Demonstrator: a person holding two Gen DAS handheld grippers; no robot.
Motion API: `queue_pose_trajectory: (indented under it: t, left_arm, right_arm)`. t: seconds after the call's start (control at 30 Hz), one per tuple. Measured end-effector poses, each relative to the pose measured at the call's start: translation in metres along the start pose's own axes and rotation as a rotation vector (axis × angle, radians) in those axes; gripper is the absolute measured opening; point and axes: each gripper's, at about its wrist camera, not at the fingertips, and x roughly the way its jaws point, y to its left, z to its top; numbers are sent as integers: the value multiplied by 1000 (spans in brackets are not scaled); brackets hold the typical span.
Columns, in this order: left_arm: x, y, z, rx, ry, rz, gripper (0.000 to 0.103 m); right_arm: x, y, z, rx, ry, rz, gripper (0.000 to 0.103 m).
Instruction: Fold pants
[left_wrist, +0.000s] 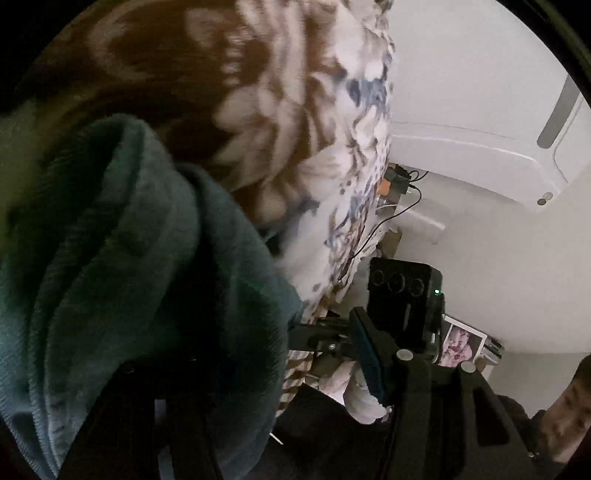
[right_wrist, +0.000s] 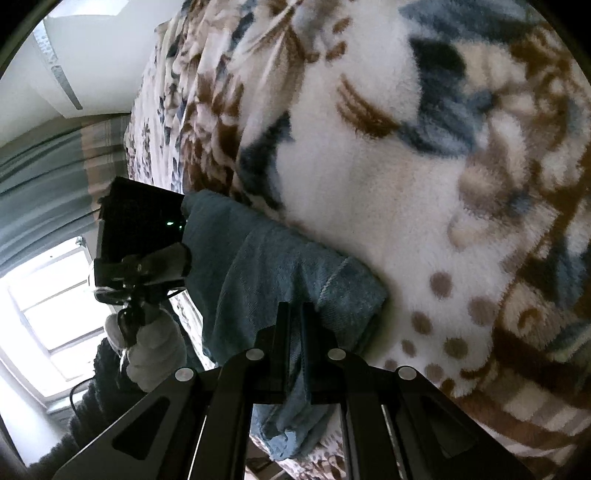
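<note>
Teal fleece pants fill the left half of the left wrist view and drape over my left gripper's left finger, hiding it. Its right finger stands apart from the cloth, so the jaws are open. In the right wrist view my right gripper is shut on a fold of the pants, which stretch away to the left gripper, held by a white-gloved hand. The right gripper's camera block shows past the cloth.
A fleece blanket in white, brown and blue lies under the pants and covers the bed. Cables run along a white wall. A window and curtain are at the left. A person is at the lower right.
</note>
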Motion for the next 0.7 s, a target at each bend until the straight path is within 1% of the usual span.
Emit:
queue_pose_trajectory:
  t: [0.07, 0.1, 0.17, 0.2, 0.3, 0.37, 0.4, 0.43, 0.47, 0.5, 0.53, 0.57, 0.6, 0.63, 0.67, 0.7]
  left_arm:
    - [-12, -5, -2, 11, -14, -15, 53]
    - [-20, -8, -3, 18, -27, -41, 53]
    - [-45, -10, -7, 24, -88, -124, 54]
    - [-51, -10, -7, 26, -104, -137, 54]
    - [-69, 1, -7, 5, -165, -155, 54]
    - [-70, 10, 3, -28, -195, -125, 53]
    - [-71, 13, 6, -36, -193, -101, 53]
    - [-65, 11, 11, -29, -179, -7, 53]
    - [-60, 7, 13, -15, -168, 55, 52]
    - [-52, -1, 15, 28, -144, 144, 49]
    - [-47, -8, 16, 60, -128, 203, 29]
    - [-40, -13, 12, 108, -88, 286, 11]
    - [-31, -19, 11, 136, -65, 346, 9]
    - [-24, -25, 10, 154, -59, 409, 6]
    - [-17, -34, 8, 185, -60, 509, 5]
    - [-16, -41, 6, 211, -66, 566, 5]
  right_arm:
    - [1, -1, 1, 5, 3, 9, 6]
    - [1, -1, 1, 2, 3, 7, 6]
    - [1, -1, 2, -3, 3, 3, 6]
    - [1, -2, 2, -2, 3, 4, 6]
    - [1, -3, 2, 1, 7, 0, 6]
    - [1, -2, 2, -1, 8, -4, 6]
    - [2, -2, 2, -4, 9, -7, 6]
    - [2, 0, 2, -5, 9, -8, 6]
    - [2, 0, 3, -8, 10, -10, 6]
    - [3, 1, 3, -13, 10, -14, 6]
    - [3, 2, 3, -16, 11, -18, 6]
    - [3, 2, 3, -17, 12, -18, 6]
    - [3, 2, 3, -18, 12, -17, 6]
    - [3, 3, 2, -23, 10, -19, 6]
    - [2, 4, 1, -28, 5, -23, 6]
    - [-1, 5, -1, -27, -11, -29, 6]
